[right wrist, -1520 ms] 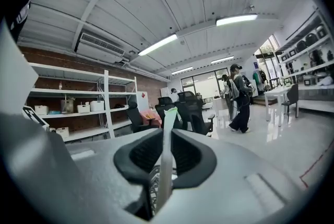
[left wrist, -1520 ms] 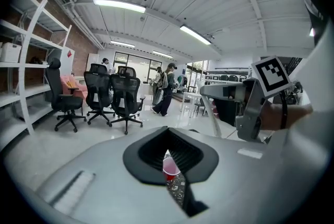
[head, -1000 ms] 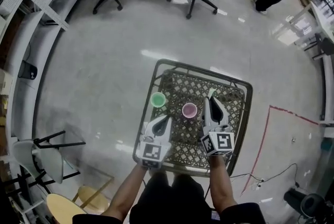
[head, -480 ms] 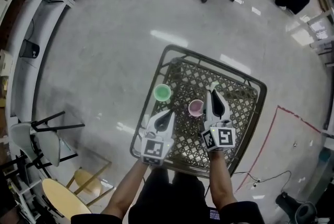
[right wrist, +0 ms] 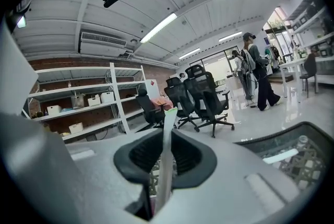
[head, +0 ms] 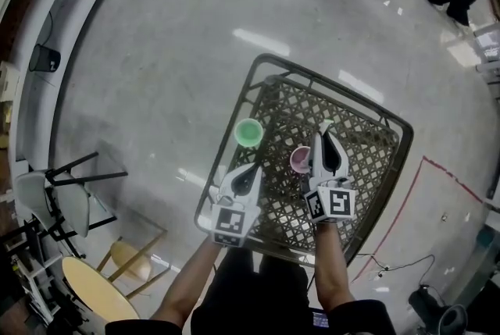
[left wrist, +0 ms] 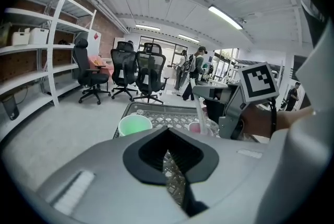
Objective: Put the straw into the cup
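Head view: both of my hands have come lower over the metal mesh table [head: 367, 169] in the past second. The right hand-held gripper [head: 324, 141], which was clearly apart from the pink cup [head: 300, 160], now sits just beside it, almost touching its rim. I judge that the straw [head: 325, 126] is nearly lined up for insertion. The left hand-held gripper [head: 251, 169] sits near the table's left edge, below the green cup [head: 249, 131] and apart from it.

Left gripper view: its jaws are pressed together with nothing between them. Beyond them, the straw stands upright in the other hand-held gripper. Its lower end meets the pink cup's mouth, though I cannot tell whether it is inside yet. The green cup stands to the left.

Right gripper view: the jaws are clamped on the pale straw, which rises between them and ends in a green tip. The cup is not visible here.
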### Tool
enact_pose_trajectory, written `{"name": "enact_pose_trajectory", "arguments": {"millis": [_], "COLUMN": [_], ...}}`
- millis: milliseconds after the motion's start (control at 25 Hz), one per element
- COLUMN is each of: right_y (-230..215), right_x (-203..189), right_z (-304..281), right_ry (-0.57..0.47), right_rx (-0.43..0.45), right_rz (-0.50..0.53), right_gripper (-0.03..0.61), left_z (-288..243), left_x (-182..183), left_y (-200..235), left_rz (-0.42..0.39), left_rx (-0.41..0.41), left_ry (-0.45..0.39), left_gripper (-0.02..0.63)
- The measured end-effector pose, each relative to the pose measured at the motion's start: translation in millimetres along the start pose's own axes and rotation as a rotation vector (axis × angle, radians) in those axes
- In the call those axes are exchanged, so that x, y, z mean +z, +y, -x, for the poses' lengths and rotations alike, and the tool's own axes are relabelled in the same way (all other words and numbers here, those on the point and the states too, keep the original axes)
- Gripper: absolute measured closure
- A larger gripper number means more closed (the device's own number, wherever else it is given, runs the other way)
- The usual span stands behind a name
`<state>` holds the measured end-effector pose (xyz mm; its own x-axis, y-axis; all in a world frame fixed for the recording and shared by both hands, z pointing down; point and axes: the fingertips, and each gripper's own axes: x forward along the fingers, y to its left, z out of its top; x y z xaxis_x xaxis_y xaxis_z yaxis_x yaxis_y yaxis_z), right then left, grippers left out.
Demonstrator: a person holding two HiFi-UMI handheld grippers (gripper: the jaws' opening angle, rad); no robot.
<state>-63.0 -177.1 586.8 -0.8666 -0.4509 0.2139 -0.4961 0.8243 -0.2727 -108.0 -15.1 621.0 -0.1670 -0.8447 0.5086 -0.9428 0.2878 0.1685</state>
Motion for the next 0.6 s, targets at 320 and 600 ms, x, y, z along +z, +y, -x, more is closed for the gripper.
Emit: {"name": "enact_pose_trajectory", "arguments": {"millis": [320, 600], "right_y": [2, 4], "right_x": [-16, -21], "right_z": [-1, 6], "right_ry": [0.028, 0.046], "right_rx": [0.021, 0.03], "right_rz": [0.01, 0.008], "right_gripper": [0.522, 0.503], "left_z": [-4, 1], "left_x": [-11, -12], "left_y": [1, -2], "left_rz": [0.022, 0.028], "left_rx": [0.014, 0.021], "left_ry": [0.021, 0.028], "left_gripper": [0.607, 0.607]}}
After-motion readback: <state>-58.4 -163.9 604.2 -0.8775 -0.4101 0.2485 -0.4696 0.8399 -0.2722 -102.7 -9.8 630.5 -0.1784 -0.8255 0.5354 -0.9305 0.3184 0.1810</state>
